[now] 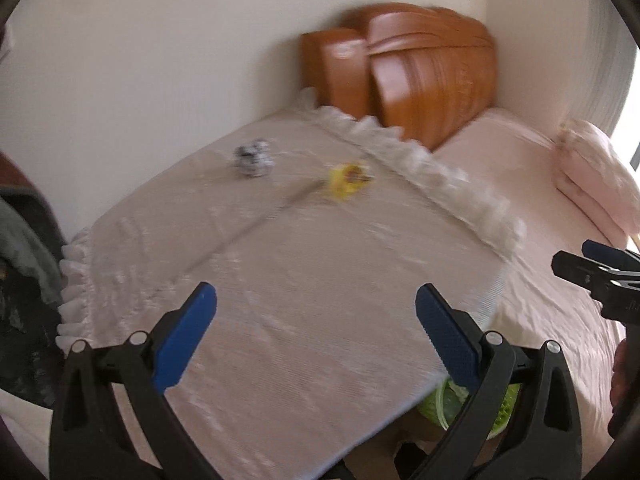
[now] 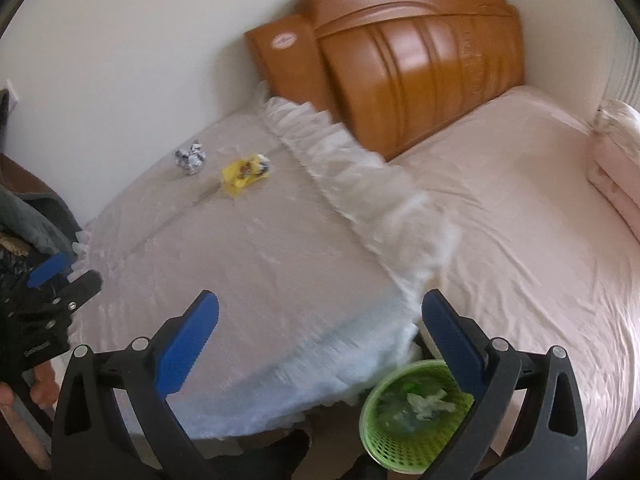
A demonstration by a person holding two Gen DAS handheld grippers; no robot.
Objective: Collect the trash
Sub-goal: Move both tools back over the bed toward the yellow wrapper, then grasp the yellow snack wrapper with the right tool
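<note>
Two scraps, a crumpled paper and a yellow wrapper, lie far off; I hold both claws, left and right, spread and empty near the basket.

A home bedroom: a bed with a pale pink sheet, a frilled beige coverlet laid over one side, a carved wooden headboard against plain cream walls, and a pink pillow at the edge.
</note>
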